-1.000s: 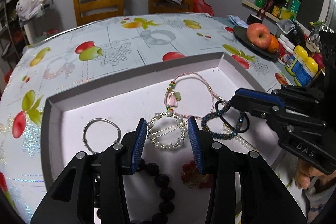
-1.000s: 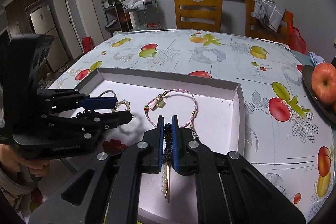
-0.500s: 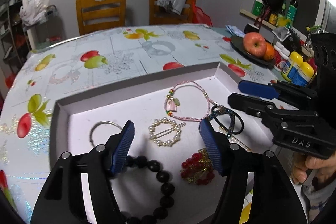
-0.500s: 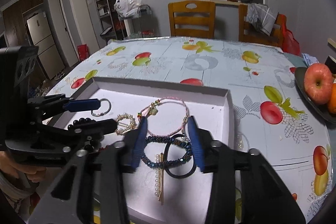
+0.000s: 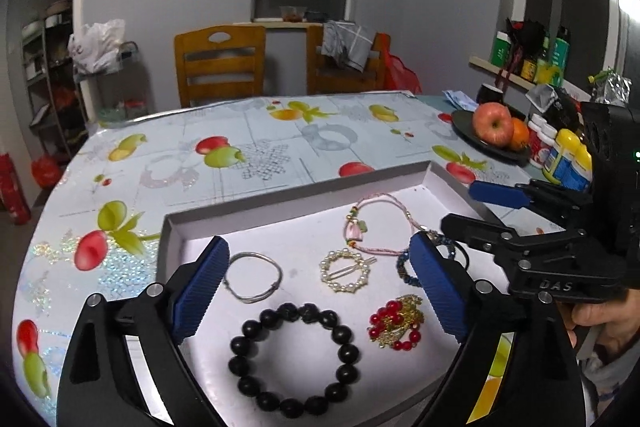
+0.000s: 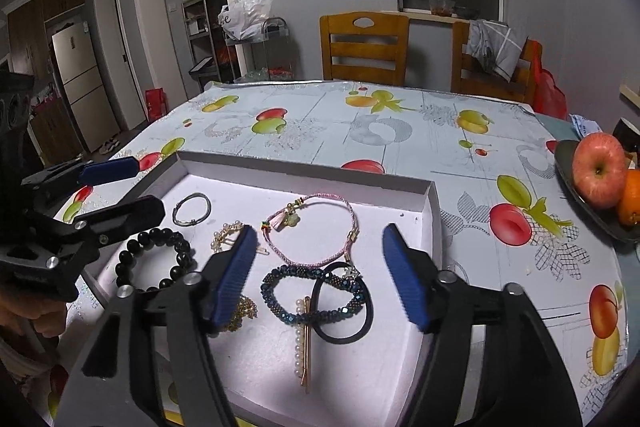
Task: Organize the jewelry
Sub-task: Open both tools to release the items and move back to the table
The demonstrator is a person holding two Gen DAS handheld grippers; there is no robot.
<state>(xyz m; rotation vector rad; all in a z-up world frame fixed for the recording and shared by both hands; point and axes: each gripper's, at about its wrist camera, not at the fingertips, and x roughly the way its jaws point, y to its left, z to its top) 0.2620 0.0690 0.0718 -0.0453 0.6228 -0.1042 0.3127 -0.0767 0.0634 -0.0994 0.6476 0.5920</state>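
Both my grippers have pulled back and up from the white tray [image 6: 428, 195], and my right gripper [image 6: 320, 275], shut a second ago on the blue beaded bracelet [image 6: 280, 279], now stands wide and empty above it; my left gripper [image 5: 320, 287] is wide too. That bracelet lies near the tray's front right, tangled with a black hair tie [image 6: 360, 327] and crossing a pearl hair pin [image 6: 302, 339]. I judge it light and floppy, apt to drag its neighbours, so I'd pinch its free far arc. Beyond lie the pink cord bracelet [image 6: 320, 231], pearl ring clip [image 5: 346, 269], silver bangle [image 5: 252, 281] and black bead bracelet [image 5: 294, 355].
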